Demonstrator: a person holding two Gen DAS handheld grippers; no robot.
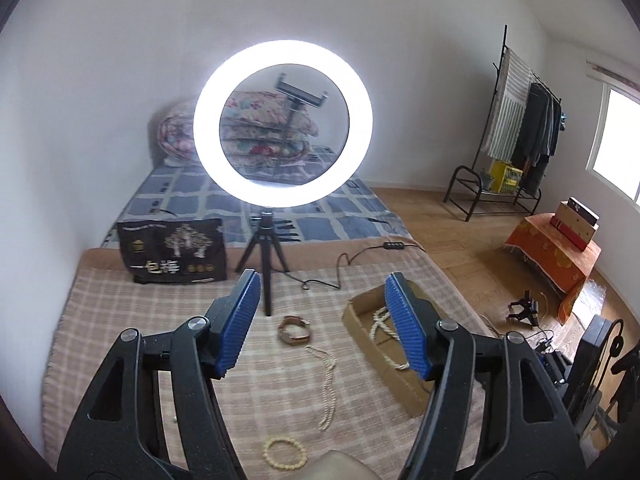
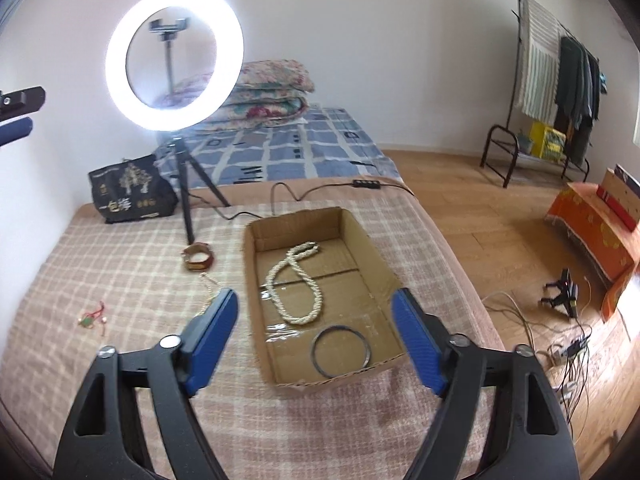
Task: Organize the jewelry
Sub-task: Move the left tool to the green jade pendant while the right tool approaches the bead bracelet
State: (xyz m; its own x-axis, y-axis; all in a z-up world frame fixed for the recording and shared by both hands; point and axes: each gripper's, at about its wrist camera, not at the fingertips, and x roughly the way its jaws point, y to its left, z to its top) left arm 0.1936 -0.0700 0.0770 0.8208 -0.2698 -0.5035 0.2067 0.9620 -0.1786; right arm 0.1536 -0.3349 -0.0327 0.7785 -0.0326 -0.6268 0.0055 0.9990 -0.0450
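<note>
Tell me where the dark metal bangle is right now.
The dark bangle lies inside the cardboard box, near corner in the right wrist view, below the pearl necklace.

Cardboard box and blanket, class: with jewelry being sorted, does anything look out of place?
Yes. The cardboard box holds only a pearl necklace and a dark ring. A thin bead necklace, a bead bracelet and a brown bangle lie loose on the checked blanket.

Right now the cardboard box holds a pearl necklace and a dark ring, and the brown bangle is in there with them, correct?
Not quite. The cardboard box does hold the pearl necklace and the dark ring, but the brown bangle lies outside it on the checked blanket, left of the box, as the right wrist view shows.
</note>
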